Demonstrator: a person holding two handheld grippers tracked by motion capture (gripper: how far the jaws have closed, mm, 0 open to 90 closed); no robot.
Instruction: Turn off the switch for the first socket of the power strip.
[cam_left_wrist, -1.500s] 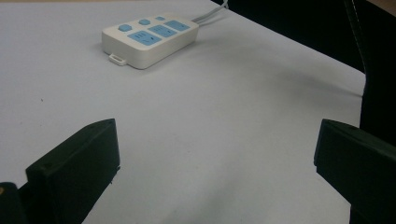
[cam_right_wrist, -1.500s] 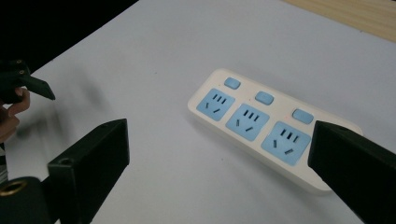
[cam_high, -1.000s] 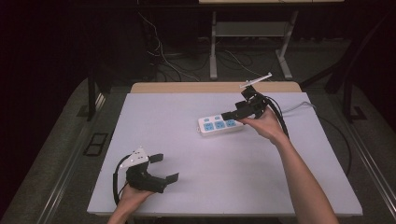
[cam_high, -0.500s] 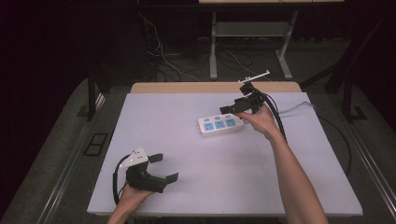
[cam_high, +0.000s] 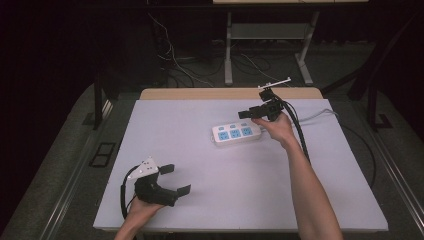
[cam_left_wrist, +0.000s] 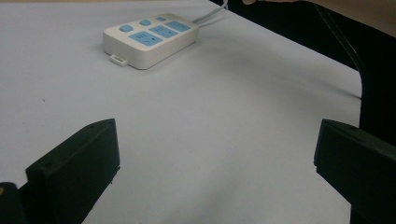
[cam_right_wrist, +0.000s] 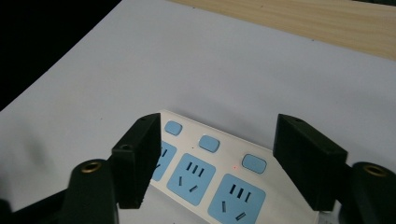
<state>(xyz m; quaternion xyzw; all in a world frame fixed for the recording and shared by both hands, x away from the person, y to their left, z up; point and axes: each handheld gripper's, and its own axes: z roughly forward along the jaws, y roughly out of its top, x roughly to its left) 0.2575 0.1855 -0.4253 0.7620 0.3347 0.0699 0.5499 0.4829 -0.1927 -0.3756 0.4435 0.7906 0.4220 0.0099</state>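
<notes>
A white power strip (cam_high: 236, 133) with blue sockets lies toward the far right of the white table (cam_high: 200, 130); its cable runs off behind the person's right hand (cam_high: 278, 128). The right gripper (cam_high: 248, 114) hangs above it, jaws spread and empty. The left gripper (cam_high: 176, 179) rests near the front edge, jaws wide apart, its base cut off by the frame.
</notes>
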